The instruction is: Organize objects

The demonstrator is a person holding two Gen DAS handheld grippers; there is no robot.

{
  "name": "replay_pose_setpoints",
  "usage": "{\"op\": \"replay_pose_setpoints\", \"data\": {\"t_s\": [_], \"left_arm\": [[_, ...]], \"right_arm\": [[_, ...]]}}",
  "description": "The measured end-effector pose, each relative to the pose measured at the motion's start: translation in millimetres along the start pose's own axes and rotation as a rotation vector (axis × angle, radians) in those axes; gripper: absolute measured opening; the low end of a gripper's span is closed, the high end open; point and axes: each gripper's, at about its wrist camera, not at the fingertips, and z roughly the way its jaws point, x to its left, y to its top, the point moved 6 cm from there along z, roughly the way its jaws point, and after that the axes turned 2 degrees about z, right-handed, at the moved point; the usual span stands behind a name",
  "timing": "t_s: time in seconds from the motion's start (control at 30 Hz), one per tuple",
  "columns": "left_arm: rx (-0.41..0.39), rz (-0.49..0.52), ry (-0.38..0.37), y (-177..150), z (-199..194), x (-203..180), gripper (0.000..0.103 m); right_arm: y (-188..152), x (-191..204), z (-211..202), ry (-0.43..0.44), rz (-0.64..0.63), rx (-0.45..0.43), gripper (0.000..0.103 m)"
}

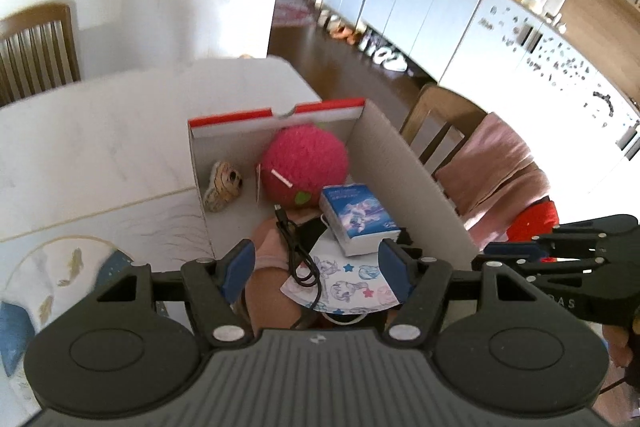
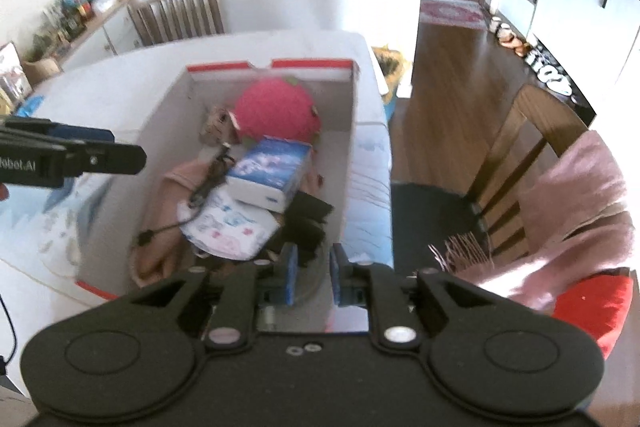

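Note:
An open white cardboard box (image 1: 404,183) with red rim stands on the white table; it also shows in the right wrist view (image 2: 352,131). Inside lie a pink knitted strawberry (image 1: 304,163), a small beige plush (image 1: 222,185), a blue-and-white book (image 1: 358,217), a black cable (image 1: 298,251), a printed face mask (image 1: 352,279) and a pink cloth (image 1: 268,267). My left gripper (image 1: 316,269) is open and empty above the box's near end. My right gripper (image 2: 313,277) hovers over the box's near right corner, jaws partly open, holding nothing. A black fabric item (image 2: 306,223) lies just ahead of it.
A patterned round plate (image 1: 52,279) sits on the table left of the box. A wooden chair (image 2: 532,155) with a pink blanket (image 2: 576,203) and red cushion (image 2: 596,303) stands to the right. Another chair (image 2: 180,11) is at the far side. Cabinets line the right wall.

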Motion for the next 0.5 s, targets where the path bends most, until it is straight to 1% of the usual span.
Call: {"op": "replay_pose_setpoints", "data": {"t_s": [0.07, 0.17, 0.3, 0.37, 0.4, 0.43, 0.5], "left_arm": [[-0.033, 0.015, 0.006, -1.8, -10.8, -2.0, 0.072], [-0.08, 0.035, 0.008, -5.6, -25.2, -5.3, 0.074], [-0.121, 0.054, 0.002, -13.8, -38.2, -8.1, 0.075], [-0.137, 0.069, 0.004, -18.5, -42.9, -8.3, 0.076], [-0.151, 0.081, 0.007, -20.5, -45.6, -8.8, 0.077], [-0.163, 0.09, 0.012, -22.7, -48.2, -9.4, 0.081], [-0.184, 0.097, 0.002, -26.8, -53.4, -9.6, 0.083]], "right_arm": [[0.6, 6.0, -6.8, 0.021, -0.006, -0.025, 0.021], [1.1, 15.4, -17.0, 0.05, -0.01, -0.063, 0.027], [-0.1, 25.1, -28.0, 0.082, -0.006, -0.107, 0.034], [-0.8, 29.3, -32.0, 0.099, -0.005, -0.13, 0.039], [-1.3, 30.9, -33.9, 0.104, -0.005, -0.139, 0.041], [-2.0, 33.1, -36.7, 0.109, -0.002, -0.153, 0.044], [-2.5, 35.5, -39.6, 0.117, 0.006, -0.173, 0.048]]}}
